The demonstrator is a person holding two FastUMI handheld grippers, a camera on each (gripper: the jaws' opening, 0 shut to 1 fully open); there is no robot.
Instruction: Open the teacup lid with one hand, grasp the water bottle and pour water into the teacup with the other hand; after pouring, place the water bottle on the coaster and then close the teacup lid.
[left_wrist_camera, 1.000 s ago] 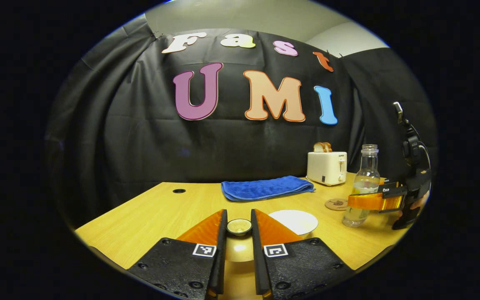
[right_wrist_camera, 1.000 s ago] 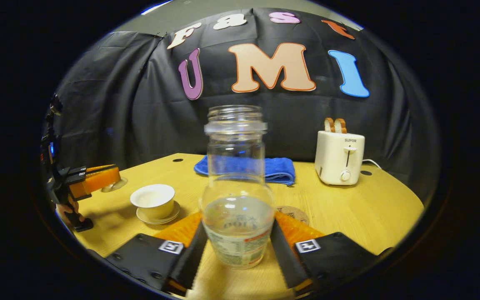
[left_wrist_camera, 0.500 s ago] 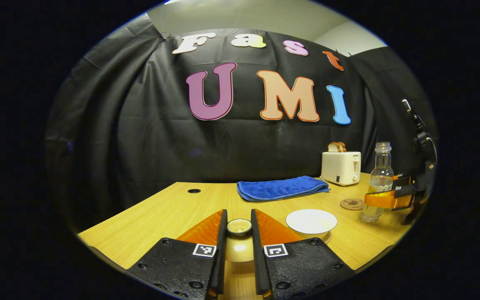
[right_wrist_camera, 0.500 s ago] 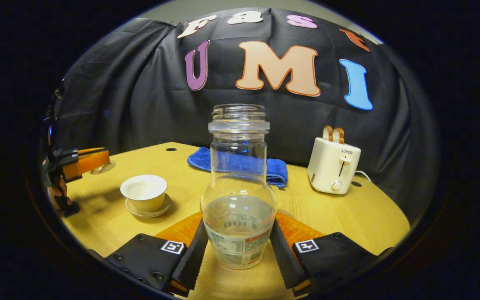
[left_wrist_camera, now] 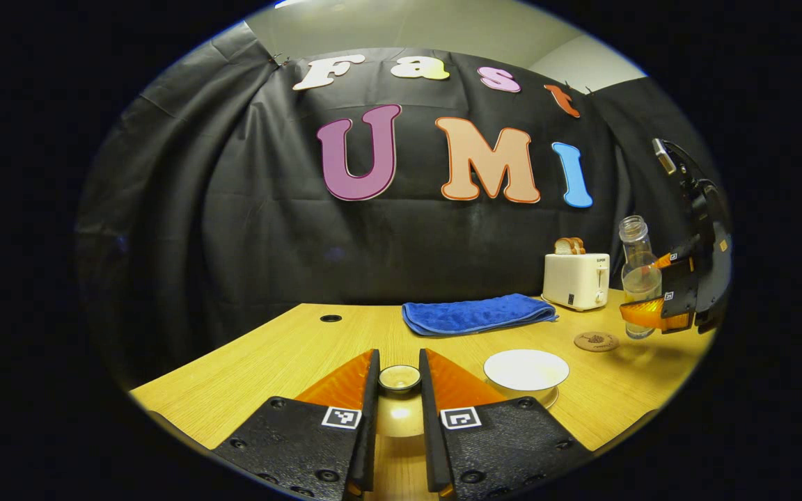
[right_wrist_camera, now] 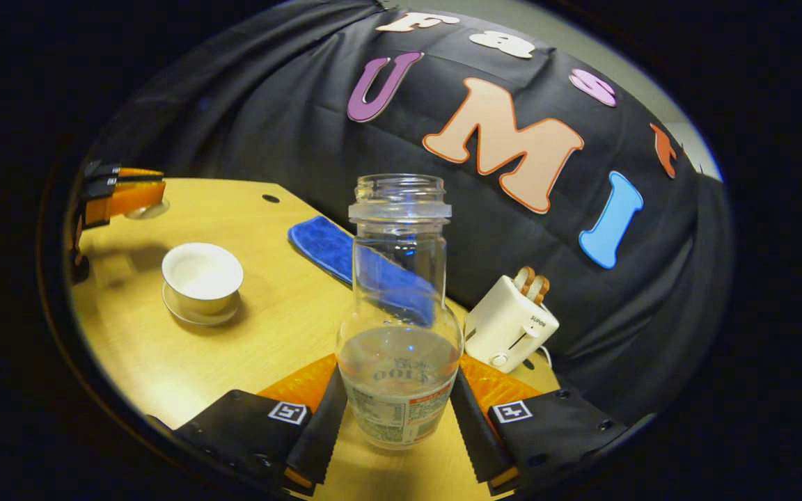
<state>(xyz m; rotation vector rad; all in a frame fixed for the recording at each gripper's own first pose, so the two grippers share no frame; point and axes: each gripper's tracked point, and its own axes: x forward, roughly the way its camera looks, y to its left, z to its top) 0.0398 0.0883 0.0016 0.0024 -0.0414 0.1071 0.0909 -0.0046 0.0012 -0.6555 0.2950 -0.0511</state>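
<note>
My right tool point(right_wrist_camera: 397, 410) was clamped on the water bottle point(right_wrist_camera: 399, 327), lifted and tilted above the table point(right_wrist_camera: 262, 334); my left tool point(left_wrist_camera: 399, 390) pinched the lid point(left_wrist_camera: 399, 378) beside the open teacup point(left_wrist_camera: 525, 371).

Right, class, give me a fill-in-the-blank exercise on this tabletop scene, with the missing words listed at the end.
1. The right gripper is shut on the water ____, which is lifted and tilted.
2. The left gripper holds the teacup lid by its ____.
3. The teacup stands uncovered on a ____.
4. The two slices of bread stick out of the ____.

Missing words: bottle; knob; saucer; toaster
</note>
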